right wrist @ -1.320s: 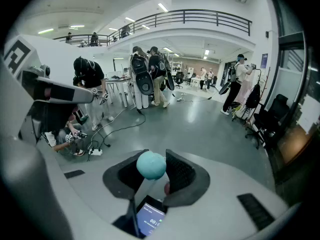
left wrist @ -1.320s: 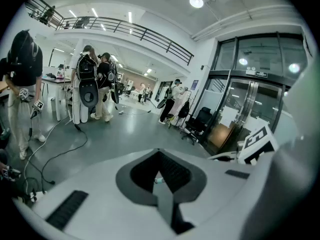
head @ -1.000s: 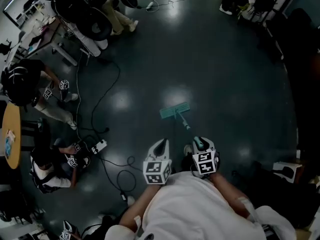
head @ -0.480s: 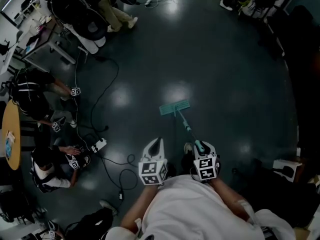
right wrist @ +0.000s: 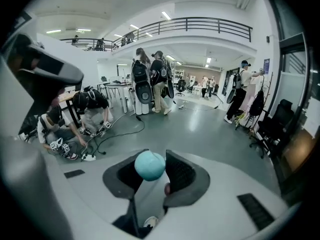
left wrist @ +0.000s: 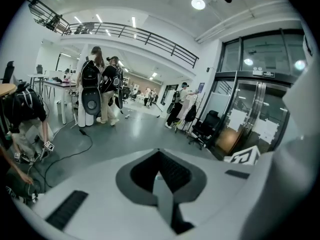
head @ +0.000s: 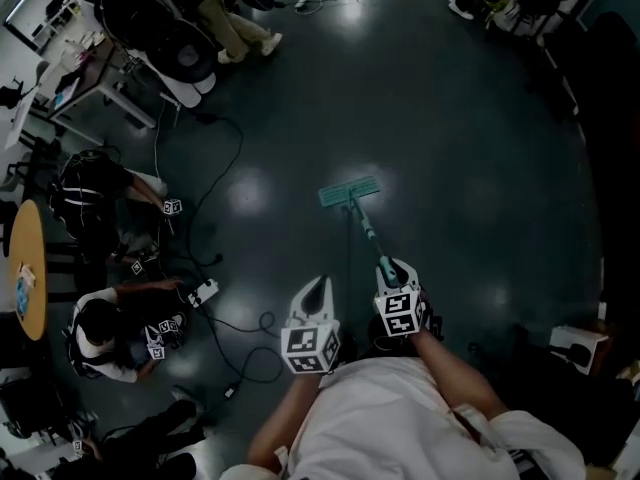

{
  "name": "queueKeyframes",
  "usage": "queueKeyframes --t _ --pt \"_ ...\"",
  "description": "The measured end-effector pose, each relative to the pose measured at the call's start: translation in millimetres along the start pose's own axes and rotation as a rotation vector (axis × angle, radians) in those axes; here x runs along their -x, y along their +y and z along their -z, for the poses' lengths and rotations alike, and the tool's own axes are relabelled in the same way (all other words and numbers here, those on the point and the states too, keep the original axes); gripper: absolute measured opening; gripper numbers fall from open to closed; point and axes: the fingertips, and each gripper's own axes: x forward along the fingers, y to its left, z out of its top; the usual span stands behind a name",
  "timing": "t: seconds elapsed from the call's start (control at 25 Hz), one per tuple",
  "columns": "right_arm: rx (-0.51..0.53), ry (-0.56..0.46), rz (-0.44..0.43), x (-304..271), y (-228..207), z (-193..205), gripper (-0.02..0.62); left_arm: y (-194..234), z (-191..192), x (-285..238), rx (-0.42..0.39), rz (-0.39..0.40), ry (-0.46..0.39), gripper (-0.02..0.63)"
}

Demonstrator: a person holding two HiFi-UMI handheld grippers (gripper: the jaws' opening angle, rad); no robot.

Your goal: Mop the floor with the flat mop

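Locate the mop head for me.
Head view, centre: the mop head lies flat on the floor, ahead of the right claw that grips its handle.

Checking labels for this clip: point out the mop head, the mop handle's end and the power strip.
mop head (head: 349, 192), head view, middle of the teal pad.
mop handle (right wrist: 150, 165), right gripper view, rounded teal end cap.
power strip (head: 203, 291), head view, white body.
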Motion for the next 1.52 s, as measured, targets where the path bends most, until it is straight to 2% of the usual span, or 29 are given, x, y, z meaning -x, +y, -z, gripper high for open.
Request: queueKeyframes --t 0.24,0.48,0.64,0.8,0.92,1.12,1.32,1.44,1.52 --pt "-0.021 -0.006 0.01 -93.9 -34.6 -39.1 0.112 9.2 1.5 -4.7 0.03 -0.046 0.018 0.005" --pt "0.036 0.031 0.032 -183.4 -61.3 -65.7 0.112 13.3 -4.0 -10.8 0.063 -0.086 0.005 0.005" --pt "0.012 0.034 0.058 -199.4 -73.0 -77.6 0.11 13.0 -13.6 -6.0 0.049 -0.091 -0.015 0.005" --pt "0.008 0.047 0.061 -173.1 -73.9 -73.6 0.11 12.9 -17.0 -7.2 0.03 -0.082 -0.023 0.005" --pt "-0.011 0.078 0.05 -129.9 -65.5 -47.5 0.11 11.0 -9.9 -8.3 0.028 -0.064 -0.017 0.005" --pt "-0.013 0.143 0.013 -22.3 -42.9 7.0 0.11 3.1 -1.1 -8.8 0.025 -0.018 -0.003 0.005" --pt "-0.037 0.182 -0.011 86.6 -32.6 37.8 0.11 -4.3 -7.1 -3.3 0.013 0.025 -0.017 0.005" --pt "-0.041 0.203 -0.021 109.9 -23.5 53.3 0.11 -5.1 -9.3 1.2 0.017 0.037 -0.029 0.005" --pt "-0.046 0.183 -0.01 110.2 -24.0 56.8 0.11 -8.1 -9.0 0.8 0.011 0.04 -0.029 0.005"
